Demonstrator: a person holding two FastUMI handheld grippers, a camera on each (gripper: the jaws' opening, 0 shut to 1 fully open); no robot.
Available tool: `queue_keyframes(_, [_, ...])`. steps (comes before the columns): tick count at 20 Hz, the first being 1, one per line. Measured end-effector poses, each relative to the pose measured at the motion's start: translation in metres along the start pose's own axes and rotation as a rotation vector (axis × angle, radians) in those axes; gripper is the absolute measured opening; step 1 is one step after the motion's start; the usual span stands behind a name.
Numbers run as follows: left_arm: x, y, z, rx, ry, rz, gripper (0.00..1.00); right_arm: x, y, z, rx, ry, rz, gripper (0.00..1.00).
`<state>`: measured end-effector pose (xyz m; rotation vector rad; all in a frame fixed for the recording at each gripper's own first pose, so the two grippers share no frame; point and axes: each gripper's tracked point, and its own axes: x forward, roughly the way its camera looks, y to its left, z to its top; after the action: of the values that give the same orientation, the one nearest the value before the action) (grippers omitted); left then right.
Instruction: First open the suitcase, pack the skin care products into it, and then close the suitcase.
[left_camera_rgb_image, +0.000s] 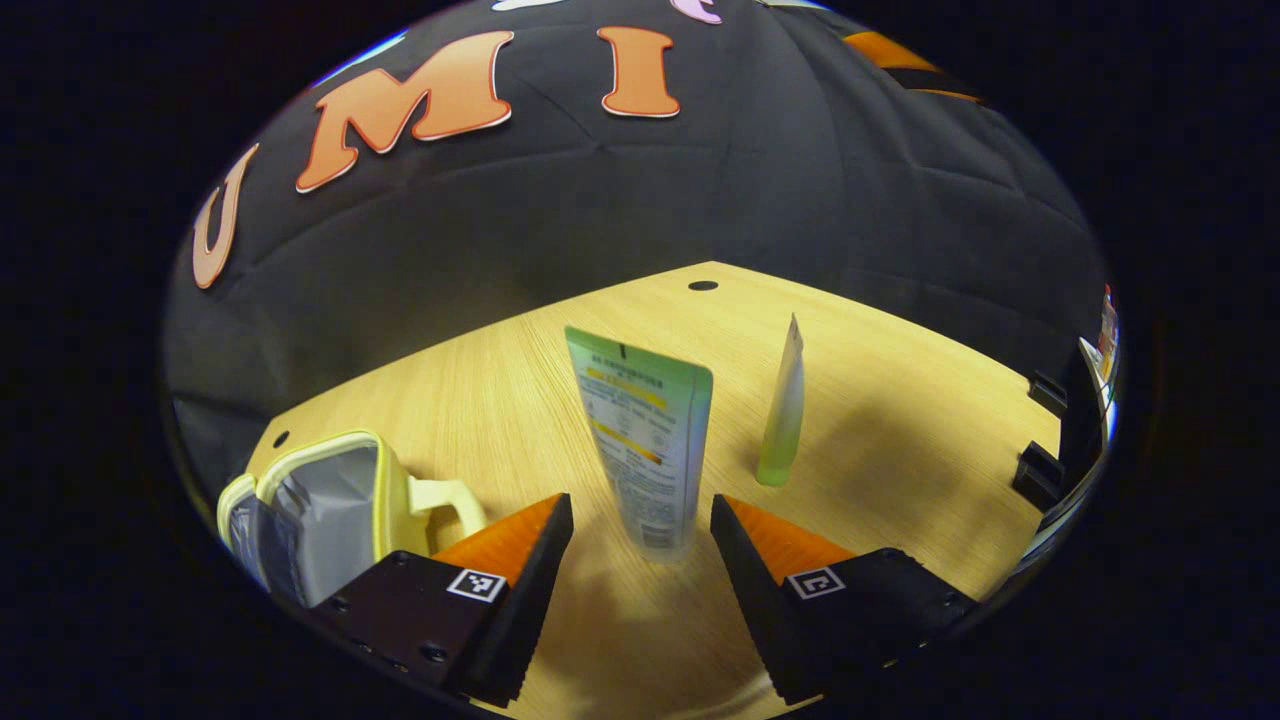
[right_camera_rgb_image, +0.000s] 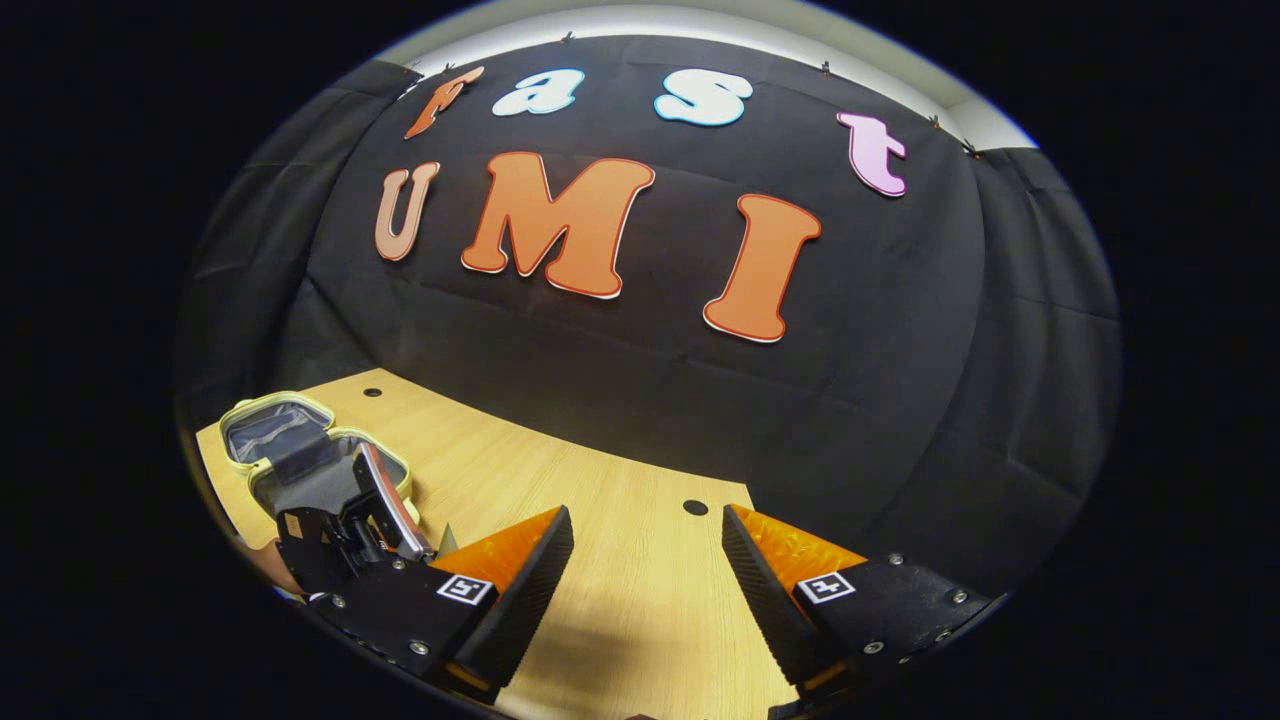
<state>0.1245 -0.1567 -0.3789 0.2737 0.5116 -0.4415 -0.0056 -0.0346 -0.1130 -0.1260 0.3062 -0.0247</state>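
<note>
Standing between left claw (left_camera_rgb_image: 640, 535) fingers: tube (left_camera_rgb_image: 645, 440)

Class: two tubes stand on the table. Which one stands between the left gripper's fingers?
The wide printed tube; the slim green tube stands farther back.

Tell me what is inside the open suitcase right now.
The suitcase lies open on the table. The right gripper view shows grey lining in both halves and no skin care products there. The left gripper covers the near edge of the closer half, so that part cannot be checked.
</note>
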Motion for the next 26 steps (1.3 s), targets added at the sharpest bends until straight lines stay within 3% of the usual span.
queue_keyframes(2, [0.013,-0.005,-0.004,-0.004,0.013,-0.009,0.83,0.002,-0.001,-0.005,0.012,0.010,0.009,0.95])
queue_keyframes(3, [0.020,-0.007,-0.006,-0.005,0.023,-0.014,0.65,0.004,0.000,-0.007,0.019,0.015,0.014,0.95])
queue_keyframes(4, [0.013,-0.008,-0.005,-0.001,0.022,-0.016,0.56,0.006,0.000,-0.011,0.021,0.023,0.019,0.95])
queue_keyframes(9, [0.004,-0.007,-0.001,-0.026,0.042,-0.012,0.44,0.011,-0.002,-0.040,0.009,0.072,0.018,0.95])
queue_keyframes(13, [-0.018,0.008,0.023,-0.073,0.012,0.031,0.44,0.013,0.004,-0.074,-0.004,0.128,0.046,0.94])
queue_keyframes(18, [-0.054,0.032,0.056,-0.153,-0.034,0.047,0.44,0.022,0.032,-0.113,0.037,0.204,0.149,0.94])
queue_keyframes(26, [-0.113,0.079,0.079,-0.169,-0.079,0.149,0.44,0.046,0.083,-0.165,0.077,0.312,0.280,0.93])
